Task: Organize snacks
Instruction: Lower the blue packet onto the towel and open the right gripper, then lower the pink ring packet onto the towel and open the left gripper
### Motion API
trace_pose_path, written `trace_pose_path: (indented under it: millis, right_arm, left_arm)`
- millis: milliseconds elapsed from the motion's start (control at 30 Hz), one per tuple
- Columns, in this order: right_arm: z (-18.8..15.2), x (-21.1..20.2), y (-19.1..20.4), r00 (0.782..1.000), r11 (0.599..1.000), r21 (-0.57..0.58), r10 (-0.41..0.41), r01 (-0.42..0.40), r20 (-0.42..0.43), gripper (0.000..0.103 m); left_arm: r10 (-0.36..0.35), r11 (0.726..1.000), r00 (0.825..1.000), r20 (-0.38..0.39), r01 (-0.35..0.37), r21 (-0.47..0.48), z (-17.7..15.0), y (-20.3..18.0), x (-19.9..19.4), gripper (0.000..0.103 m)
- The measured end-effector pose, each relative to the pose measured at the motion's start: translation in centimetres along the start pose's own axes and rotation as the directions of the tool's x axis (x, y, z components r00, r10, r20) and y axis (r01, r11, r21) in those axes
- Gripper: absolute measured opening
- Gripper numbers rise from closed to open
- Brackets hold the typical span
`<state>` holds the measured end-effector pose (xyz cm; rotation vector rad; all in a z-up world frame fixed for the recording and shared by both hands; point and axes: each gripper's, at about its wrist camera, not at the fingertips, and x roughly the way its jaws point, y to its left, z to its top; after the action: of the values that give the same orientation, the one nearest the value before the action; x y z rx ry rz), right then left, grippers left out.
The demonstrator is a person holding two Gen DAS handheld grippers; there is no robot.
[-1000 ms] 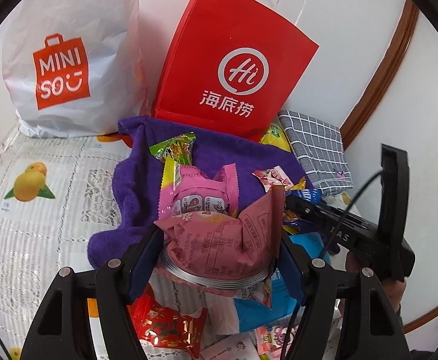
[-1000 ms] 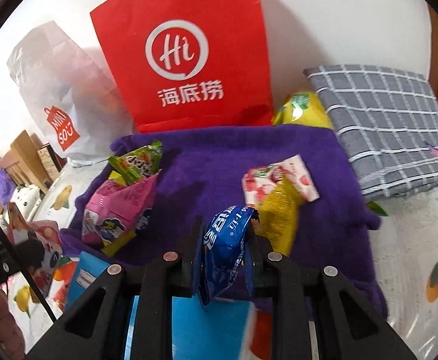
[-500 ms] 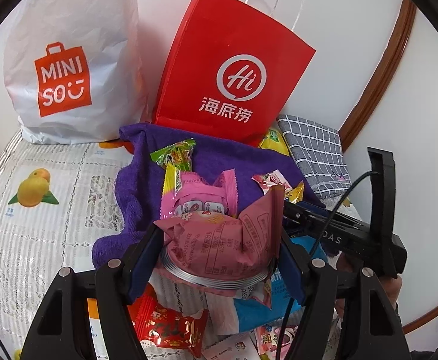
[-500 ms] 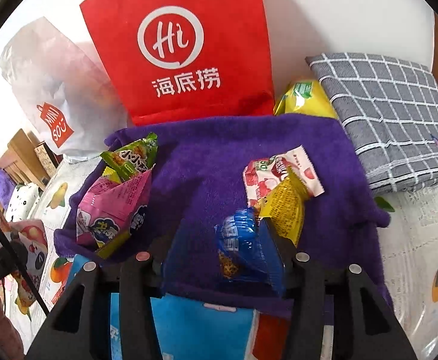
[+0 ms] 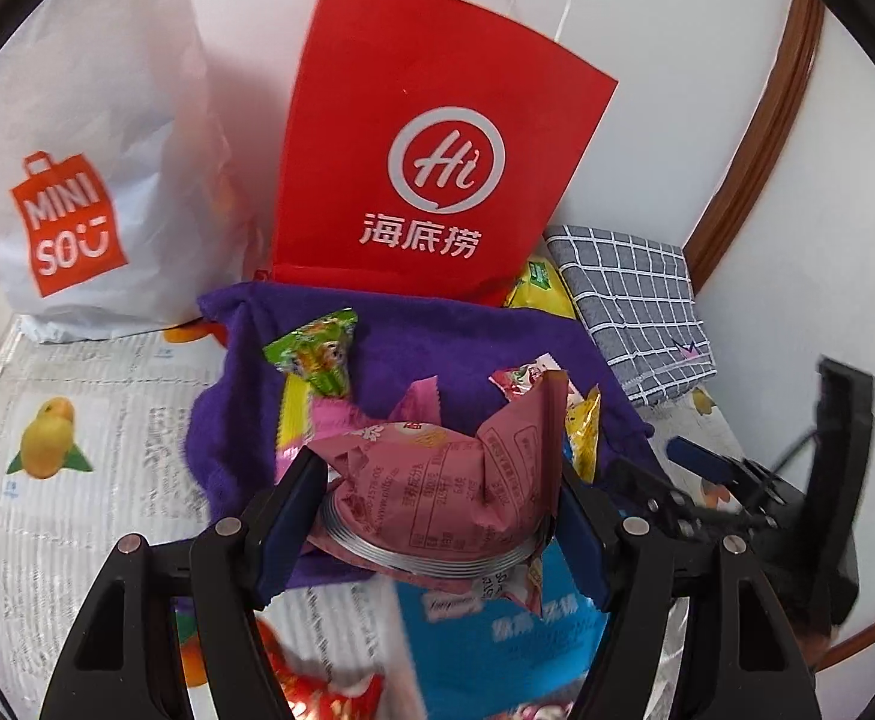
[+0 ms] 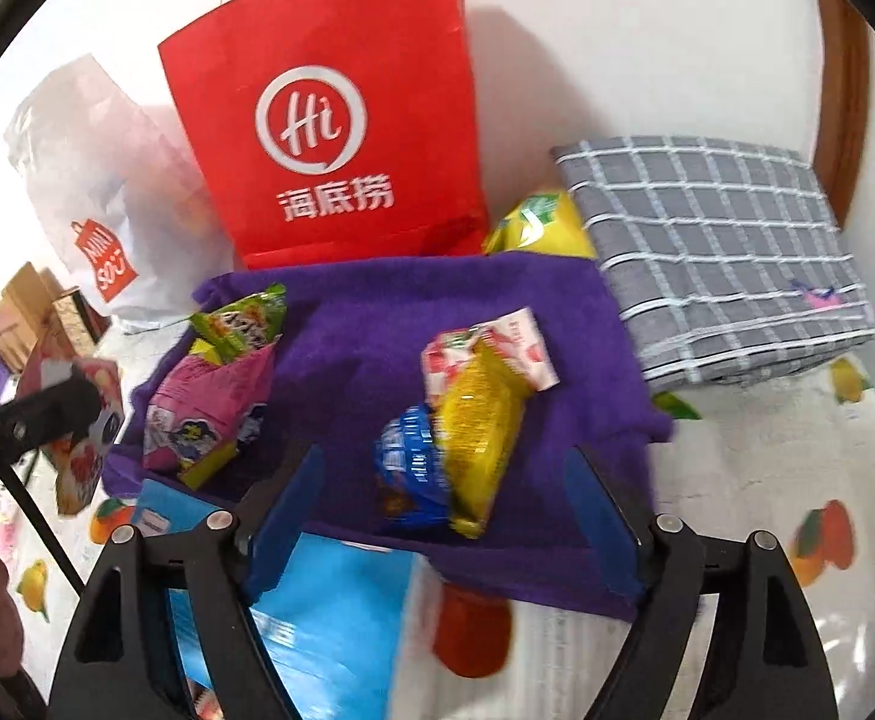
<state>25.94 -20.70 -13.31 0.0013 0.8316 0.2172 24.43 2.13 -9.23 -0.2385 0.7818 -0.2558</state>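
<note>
My left gripper (image 5: 437,498) is shut on a round pink snack packet (image 5: 437,486) and holds it over the near edge of the purple towel (image 5: 413,336). My right gripper (image 6: 446,495) is open and empty at the towel's (image 6: 365,324) near edge. A blue snack packet (image 6: 407,468) lies on the towel just ahead of it, against a yellow packet (image 6: 482,426) and a red-and-white packet (image 6: 497,342). A green packet (image 6: 242,318) and a pink packet (image 6: 209,414) lie on the towel's left.
A red paper bag (image 5: 431,138) and a white MINISO bag (image 5: 77,138) stand against the wall. A folded grey checked cloth (image 6: 719,252) lies at the right. A blue box (image 6: 323,618) and more snacks lie on the fruit-print tablecloth (image 5: 47,480) near me.
My right gripper opened and let go of the blue packet, which now lies on the towel. My left gripper moved forward toward the towel with the pink packet.
</note>
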Motion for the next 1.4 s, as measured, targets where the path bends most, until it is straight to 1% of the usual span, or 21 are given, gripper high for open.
trace_pose_path:
  millis: [133, 200, 267, 400, 600, 633, 700, 733, 767, 833, 867, 967, 1067, 1133, 1200, 1267, 1333, 1400]
  right_arm:
    - [0.0, -0.5, -0.1, 0.999, 0.999, -0.035, -0.04, 0.04, -0.002, 0.085]
    - [-0.2, -0.9, -0.3, 0.998, 0.998, -0.037, -0.057, 0.057, 0.013, 0.085]
    - [-0.2, -1.0, -0.3, 0.996, 0.996, -0.036, -0.087, 0.087, 0.013, 0.091]
    - [-0.2, -0.5, -0.6, 0.988, 0.988, -0.037, -0.152, 0.152, 0.002, 0.091]
    - [-0.2, 0.3, -0.9, 0.985, 0.984, -0.053, -0.169, 0.168, -0.025, 0.091]
    - [-0.2, 0.2, -0.9, 0.985, 0.984, -0.053, -0.171, 0.169, -0.025, 0.091]
    - [-0.2, 0.3, -0.9, 0.984, 0.983, -0.051, -0.177, 0.176, -0.026, 0.091]
    - [-0.1, 0.4, -0.9, 0.983, 0.983, -0.051, -0.179, 0.178, -0.025, 0.091]
    - [-0.2, 0.4, -0.9, 0.984, 0.983, -0.051, -0.179, 0.178, -0.024, 0.091]
    - [-0.2, 0.5, -0.8, 0.986, 0.985, -0.058, -0.163, 0.161, -0.025, 0.091]
    - [-0.2, 0.5, -0.7, 0.988, 0.986, -0.062, -0.154, 0.152, -0.022, 0.091]
    - [-0.4, 0.2, -0.3, 0.991, 0.988, -0.078, -0.136, 0.137, 0.012, 0.091]
    - [-0.5, -0.1, 0.3, 0.99, 0.985, -0.104, -0.137, 0.14, 0.04, 0.091]
    - [-0.4, -0.2, 0.4, 0.992, 0.987, -0.106, -0.118, 0.122, 0.047, 0.091]
    - [-0.5, -0.2, 0.5, 0.995, 0.99, -0.107, -0.081, 0.087, 0.054, 0.091]
    - [-0.6, -0.3, 0.2, 0.999, 0.995, -0.094, -0.019, 0.024, 0.051, 0.091]
    - [-0.6, -0.3, -0.3, 0.999, 0.998, -0.06, 0.032, -0.03, 0.042, 0.091]
    - [-0.4, -0.3, -0.6, 0.998, 0.998, -0.031, 0.057, -0.056, 0.04, 0.091]
  left_arm:
    - [0.004, 1.0, 1.0, -0.028, -0.004, 0.008, 1.3, -1.3, 2.2, 0.07]
    - [0.031, 0.999, 0.999, -0.026, -0.03, 0.036, 1.8, -2.1, 3.0, 0.07]
    - [0.082, 0.995, 0.996, -0.024, -0.081, 0.058, 2.3, -2.5, 4.0, 0.071]
    - [0.102, 0.994, 0.994, -0.048, -0.1, 0.052, 2.9, -2.3, 5.7, 0.071]
    - [0.124, 0.991, 0.99, -0.073, -0.12, 0.054, 3.4, -2.1, 7.5, 0.071]
    - [0.122, 0.992, 0.99, -0.075, -0.118, 0.053, 3.4, -2.1, 7.6, 0.072]
    - [0.122, 0.992, 0.989, -0.084, -0.118, 0.05, 3.5, -2.1, 7.6, 0.078]
    - [0.128, 0.991, 0.988, -0.087, -0.124, 0.043, 3.5, -2.1, 7.6, 0.084]
    - [0.132, 0.991, 0.988, -0.085, -0.13, 0.034, 3.4, -2.0, 7.5, 0.086]
    - [0.123, 0.992, 0.988, -0.088, -0.122, 0.021, 3.4, -1.9, 7.3, 0.087]
    - [0.105, 0.994, 0.99, -0.096, -0.105, 0.012, 3.3, -1.9, 7.2, 0.087]
    - [0.067, 0.998, 0.992, -0.103, -0.068, -0.012, 3.2, -2.0, 6.6, 0.087]
    - [0.077, 0.997, 0.994, -0.084, -0.078, -0.013, 3.2, -2.3, 5.9, 0.091]
    - [0.078, 0.997, 0.994, -0.08, -0.079, -0.011, 3.3, -2.4, 5.5, 0.092]
    - [0.074, 0.997, 0.994, -0.074, -0.076, -0.021, 3.3, -2.3, 5.1, 0.094]
    - [0.068, 0.997, 0.995, -0.07, -0.07, -0.037, 3.4, -2.1, 4.7, 0.102]
    - [0.06, 0.997, 0.996, -0.066, -0.063, -0.048, 3.4, -1.9, 4.4, 0.103]
    - [0.055, 0.997, 0.996, -0.071, -0.059, -0.051, 3.5, -1.8, 4.2, 0.103]
